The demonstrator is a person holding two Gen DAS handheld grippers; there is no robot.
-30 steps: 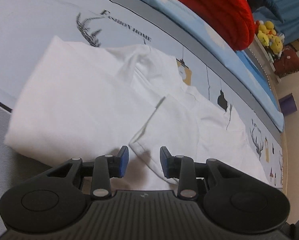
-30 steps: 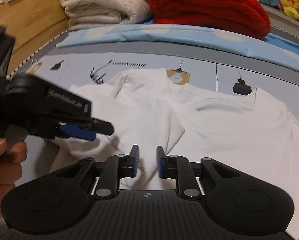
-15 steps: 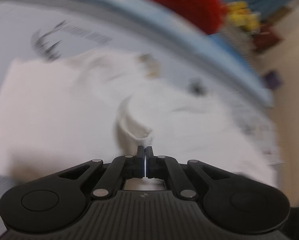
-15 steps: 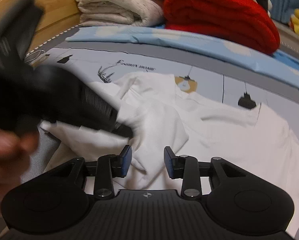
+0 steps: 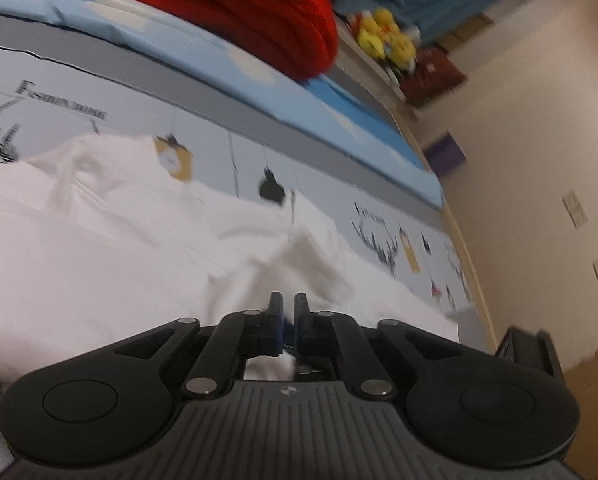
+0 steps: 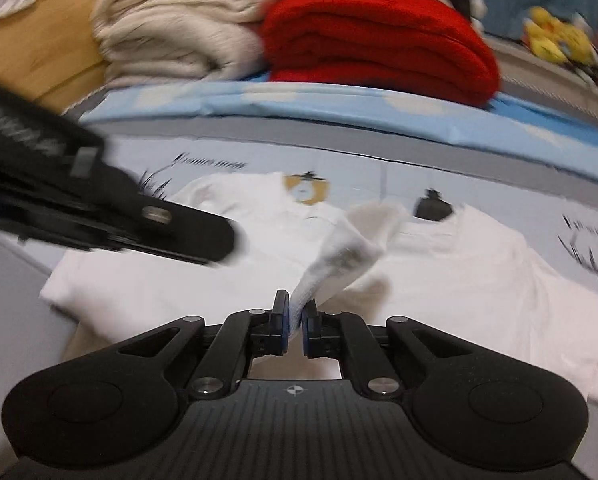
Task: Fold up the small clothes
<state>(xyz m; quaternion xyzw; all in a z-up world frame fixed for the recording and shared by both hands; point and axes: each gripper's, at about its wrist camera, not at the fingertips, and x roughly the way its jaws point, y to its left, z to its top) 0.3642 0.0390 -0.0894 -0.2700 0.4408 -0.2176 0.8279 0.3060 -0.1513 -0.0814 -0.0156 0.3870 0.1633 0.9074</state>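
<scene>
Right tool (image 6: 295,320) closing on white shirt (image 6: 339,256) fold (previously empty), left tool (image 5: 287,316) opening slightly, cloth between.

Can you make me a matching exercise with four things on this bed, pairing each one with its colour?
Things:
1. T-shirt
2. folded blanket
3. plush toys
4. folded towels

Colours:
A. yellow
B. beige
C. white
D. red

Pairs: 1-C, 2-D, 3-A, 4-B
</scene>
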